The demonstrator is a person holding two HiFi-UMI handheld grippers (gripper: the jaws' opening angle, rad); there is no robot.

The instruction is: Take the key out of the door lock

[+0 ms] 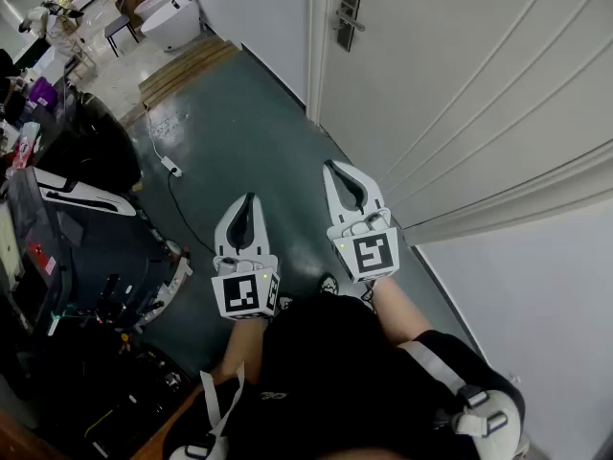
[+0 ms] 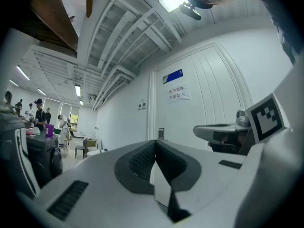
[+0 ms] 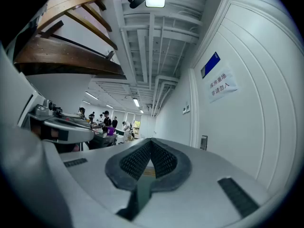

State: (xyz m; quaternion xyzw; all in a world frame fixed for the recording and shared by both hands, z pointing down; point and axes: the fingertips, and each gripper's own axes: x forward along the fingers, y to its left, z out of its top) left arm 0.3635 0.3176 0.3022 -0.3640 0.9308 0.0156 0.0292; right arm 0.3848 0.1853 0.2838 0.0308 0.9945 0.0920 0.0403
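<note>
The white door (image 1: 460, 75) stands shut at the right. Its lock plate with a lever handle (image 1: 349, 17) is far ahead of both grippers, and I cannot make out a key in it at this distance. The lock shows small in the left gripper view (image 2: 161, 133) and the right gripper view (image 3: 203, 142). My left gripper (image 1: 251, 199) is held low over the dark floor with its jaws together and nothing in them. Beside it and slightly nearer the door, my right gripper (image 1: 332, 166) is likewise shut and empty. Both point towards the far end of the room.
A white power strip (image 1: 171, 166) with its cable lies on the green floor ahead. Black equipment and a cart (image 1: 86, 247) crowd the left side. Wooden planks (image 1: 187, 65) lie further off. A paper notice (image 2: 178, 93) hangs on the door. People stand far back (image 3: 107, 122).
</note>
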